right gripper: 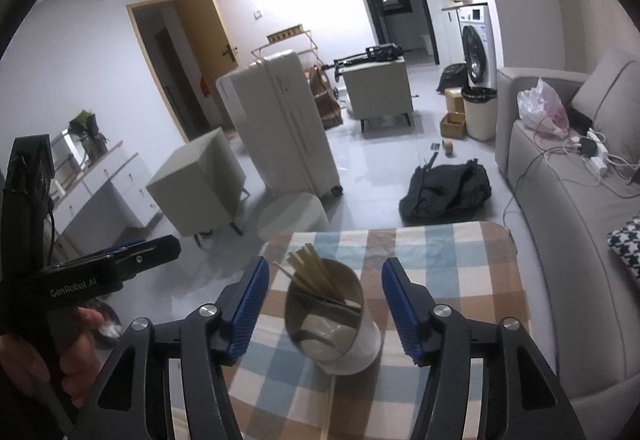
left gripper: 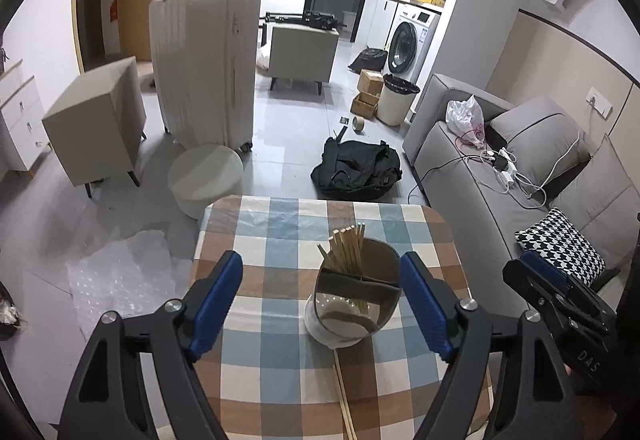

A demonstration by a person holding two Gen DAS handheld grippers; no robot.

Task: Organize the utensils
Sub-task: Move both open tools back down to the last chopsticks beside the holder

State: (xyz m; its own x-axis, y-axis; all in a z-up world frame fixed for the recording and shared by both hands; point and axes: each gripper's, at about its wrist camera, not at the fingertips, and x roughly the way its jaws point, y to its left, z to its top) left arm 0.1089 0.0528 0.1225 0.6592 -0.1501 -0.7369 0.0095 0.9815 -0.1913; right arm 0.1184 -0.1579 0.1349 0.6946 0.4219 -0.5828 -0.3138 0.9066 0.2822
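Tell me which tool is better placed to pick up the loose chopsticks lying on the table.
Probably left. The left tool is open, and the loose wooden chopsticks lie just below it on the checked tablecloth, before the white utensil cup. The right wrist view barely shows them.

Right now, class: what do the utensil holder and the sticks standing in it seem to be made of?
Utensil holder: probably metal, polished inside; the inner wall mirrors the sticks. The white outside could be enamel or plastic.
Sticks: pale, matte, square-cut, probably bamboo or wood chopsticks.
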